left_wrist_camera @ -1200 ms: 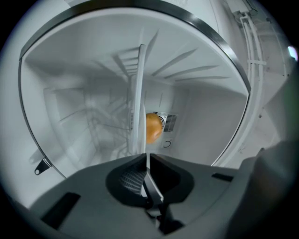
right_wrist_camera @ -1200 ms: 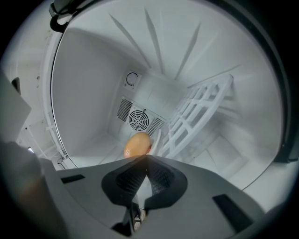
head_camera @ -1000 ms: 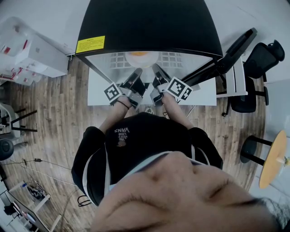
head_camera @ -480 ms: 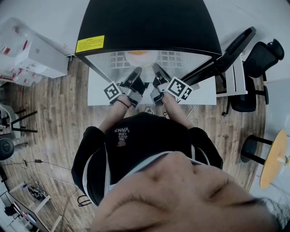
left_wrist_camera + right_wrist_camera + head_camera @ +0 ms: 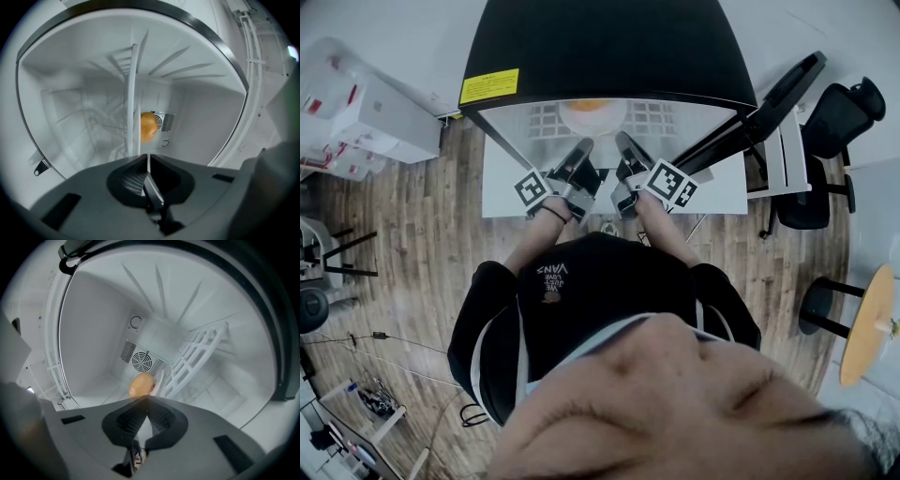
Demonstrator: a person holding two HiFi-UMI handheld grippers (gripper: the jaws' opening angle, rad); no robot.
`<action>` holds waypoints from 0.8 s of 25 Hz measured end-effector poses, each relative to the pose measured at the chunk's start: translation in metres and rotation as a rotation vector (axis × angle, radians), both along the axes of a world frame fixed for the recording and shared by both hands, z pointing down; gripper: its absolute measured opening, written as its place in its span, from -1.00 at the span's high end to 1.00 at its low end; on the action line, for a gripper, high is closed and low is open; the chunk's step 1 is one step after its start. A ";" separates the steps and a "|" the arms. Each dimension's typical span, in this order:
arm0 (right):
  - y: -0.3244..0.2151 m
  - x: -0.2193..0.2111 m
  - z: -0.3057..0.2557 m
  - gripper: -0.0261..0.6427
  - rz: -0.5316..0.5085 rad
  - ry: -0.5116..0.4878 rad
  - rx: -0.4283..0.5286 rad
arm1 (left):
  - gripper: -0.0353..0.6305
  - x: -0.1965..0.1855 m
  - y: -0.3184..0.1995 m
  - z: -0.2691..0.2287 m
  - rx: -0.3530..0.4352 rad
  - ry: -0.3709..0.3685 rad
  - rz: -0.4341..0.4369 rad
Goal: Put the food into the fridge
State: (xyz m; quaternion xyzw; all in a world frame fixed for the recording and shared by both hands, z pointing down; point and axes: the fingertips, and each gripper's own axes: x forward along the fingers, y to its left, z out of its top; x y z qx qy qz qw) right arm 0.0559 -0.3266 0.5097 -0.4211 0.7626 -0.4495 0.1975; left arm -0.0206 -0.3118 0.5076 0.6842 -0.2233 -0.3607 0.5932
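Nothing moved since a second ago. Your left gripper (image 5: 147, 157) and right gripper (image 5: 146, 399) point into the fridge (image 5: 609, 47), fingers together, empty. Orange (image 5: 141, 384) lies ahead of the fingers, by the fan (image 5: 140, 361).

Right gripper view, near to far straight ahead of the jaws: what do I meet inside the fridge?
right gripper, jaws shut → orange food → round fan grille

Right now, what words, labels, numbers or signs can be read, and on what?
"VANS", upside down on the person's black shirt; smaller print under it unreadable.
Yellow label on the fridge top: print too small to read.
Nothing readable inside the fridge.
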 end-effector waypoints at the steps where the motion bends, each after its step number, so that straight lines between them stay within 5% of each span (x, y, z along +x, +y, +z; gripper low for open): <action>1: 0.002 0.000 0.000 0.89 0.000 0.002 0.002 | 0.81 -0.001 0.001 0.000 0.001 -0.002 -0.001; 20: 0.031 -0.003 -0.010 0.89 0.011 0.191 0.121 | 0.81 -0.014 0.027 -0.017 0.191 -0.234 -0.004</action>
